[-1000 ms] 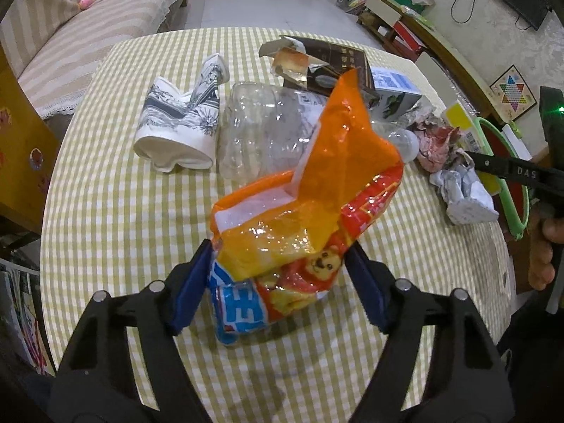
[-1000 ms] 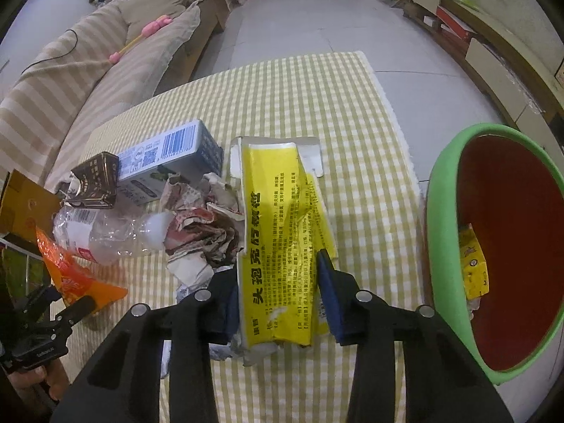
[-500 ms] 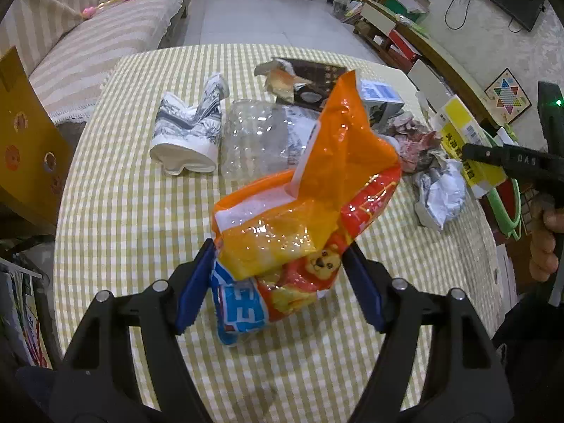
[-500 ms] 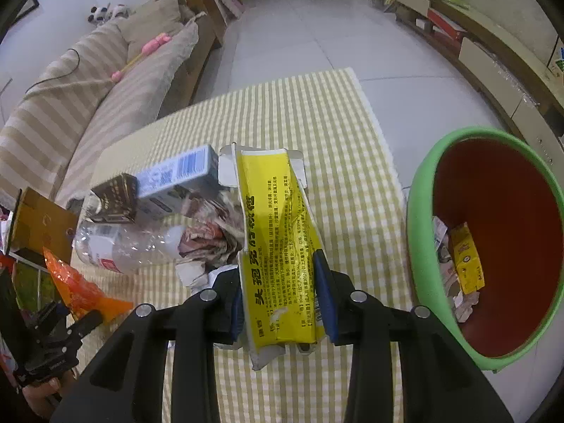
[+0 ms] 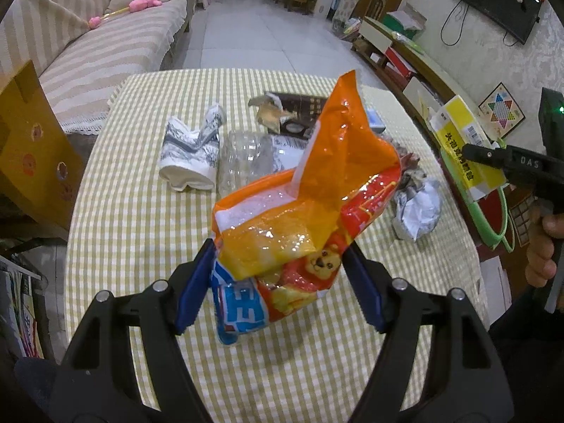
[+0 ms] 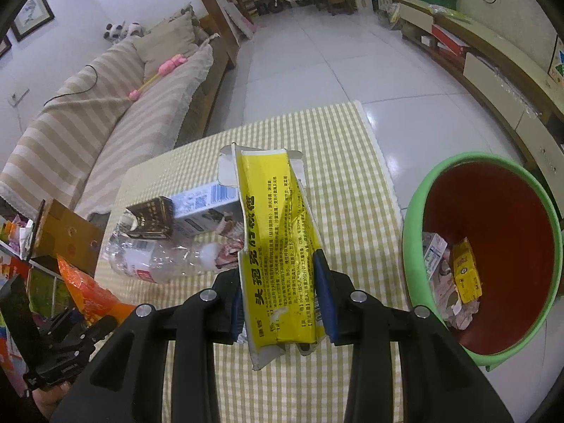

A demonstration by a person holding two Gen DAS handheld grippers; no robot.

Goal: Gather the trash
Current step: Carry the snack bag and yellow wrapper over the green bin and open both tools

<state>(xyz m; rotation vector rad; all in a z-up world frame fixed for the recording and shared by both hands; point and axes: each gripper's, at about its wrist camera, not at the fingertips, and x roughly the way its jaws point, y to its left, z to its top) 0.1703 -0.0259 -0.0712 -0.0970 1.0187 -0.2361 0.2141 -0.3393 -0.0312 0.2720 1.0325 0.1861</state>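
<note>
My left gripper [image 5: 278, 282] is shut on an orange snack bag [image 5: 310, 204], held up above the checked tablecloth [image 5: 148, 218]. In the right wrist view my right gripper [image 6: 282, 303] is shut on a flattened yellow carton [image 6: 278, 246], lifted over the table's right side. A green bin with a red inside [image 6: 493, 246] stands on the floor to the right and holds several scraps. From the left wrist view the yellow carton [image 5: 465, 144] and the other gripper show at the far right, with a hand [image 5: 539, 246] below them.
Left on the table are a crushed paper cup [image 5: 192, 151], a clear plastic bottle [image 5: 246, 158], a brown carton [image 5: 289, 112], a blue-white box [image 6: 208, 204] and crumpled paper [image 5: 417, 211]. A striped sofa [image 6: 105, 112] lies beyond; an orange cardboard box [image 5: 28, 148] stands at the left.
Both grippers have risen with their loads, so the table looks smaller and farther below. The yellow carton has come up clear of the crumpled paper. Both grips are unchanged.
</note>
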